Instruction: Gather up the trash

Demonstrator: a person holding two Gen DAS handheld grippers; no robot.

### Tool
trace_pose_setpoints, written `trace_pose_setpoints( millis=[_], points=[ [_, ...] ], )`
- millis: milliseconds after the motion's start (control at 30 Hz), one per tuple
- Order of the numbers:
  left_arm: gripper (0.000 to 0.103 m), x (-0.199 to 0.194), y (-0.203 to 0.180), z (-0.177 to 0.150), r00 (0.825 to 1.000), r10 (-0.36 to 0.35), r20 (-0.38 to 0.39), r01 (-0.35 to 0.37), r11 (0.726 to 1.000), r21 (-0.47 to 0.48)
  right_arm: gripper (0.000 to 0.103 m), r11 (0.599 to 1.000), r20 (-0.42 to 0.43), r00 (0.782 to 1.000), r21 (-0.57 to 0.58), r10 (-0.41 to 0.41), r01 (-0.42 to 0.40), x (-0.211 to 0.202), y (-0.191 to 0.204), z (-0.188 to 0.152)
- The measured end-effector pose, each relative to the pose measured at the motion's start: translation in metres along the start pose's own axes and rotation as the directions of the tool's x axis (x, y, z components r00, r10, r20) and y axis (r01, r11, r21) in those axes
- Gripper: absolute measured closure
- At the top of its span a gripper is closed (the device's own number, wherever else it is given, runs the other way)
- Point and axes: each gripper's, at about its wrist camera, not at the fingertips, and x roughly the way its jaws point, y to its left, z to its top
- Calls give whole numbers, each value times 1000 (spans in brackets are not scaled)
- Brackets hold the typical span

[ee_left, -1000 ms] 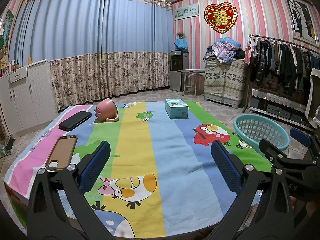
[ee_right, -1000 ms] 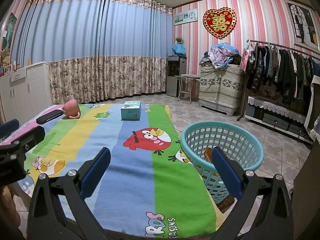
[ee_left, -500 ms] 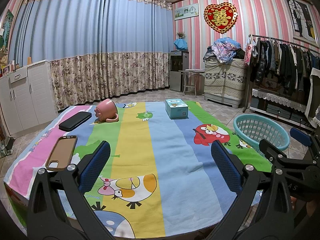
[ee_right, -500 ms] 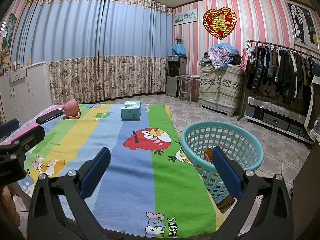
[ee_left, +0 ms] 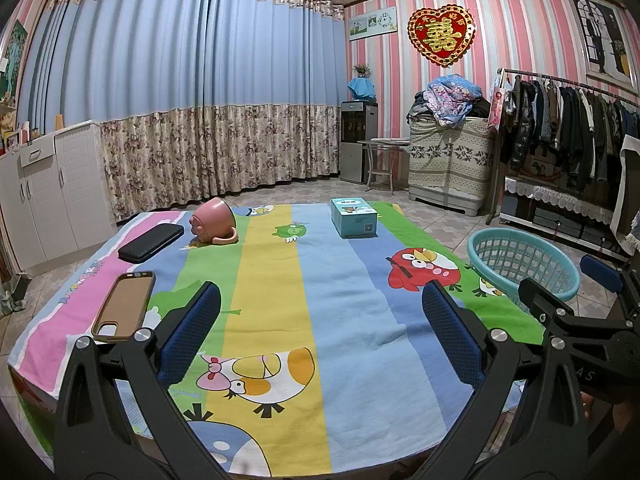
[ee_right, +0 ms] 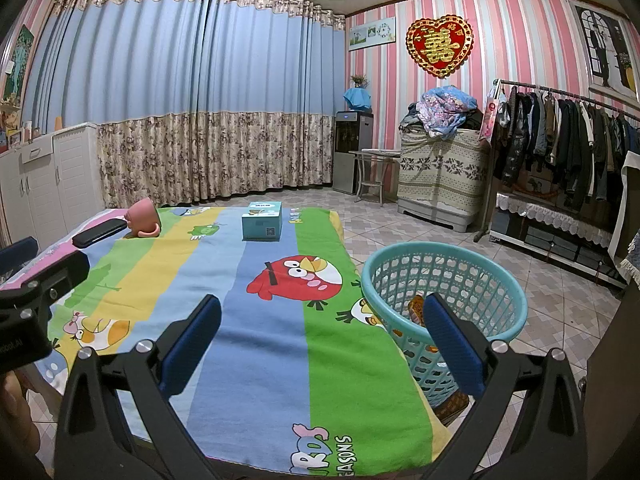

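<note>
Trash: orange-brown wrapper (ee_right: 417,309) lies inside the teal plastic lattice basket (ee_right: 472,268), which stands on the tiled floor just beside the table's right edge; wrapper half hidden behind the right gripper's blue pad, kind unclear. Left gripper (ee_left: 320,332) hovers level over the near edge of the striped cartoon tablecloth (ee_left: 340,312), jaws spread wide, nothing between. Right gripper (ee_right: 322,340) level over the near right corner, jaws spread wide, empty too. Far edge: pink ceramic mug (ee_left: 213,221) on its side, light blue cardboard box (ee_left: 353,217) upright. Left edge: black phone case (ee_left: 151,242), brown phone case (ee_left: 125,305), apart. Holding hands mostly cut off at frame edges.
</note>
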Motion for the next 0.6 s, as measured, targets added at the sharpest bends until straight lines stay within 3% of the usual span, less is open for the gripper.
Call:
trace_pose_setpoints(
  millis=[600],
  points=[
    [5,0,2,-1,1000,5,6,-5,1000,8,4,1000,0,1000,0,0,0,0,0,0]
  ],
)
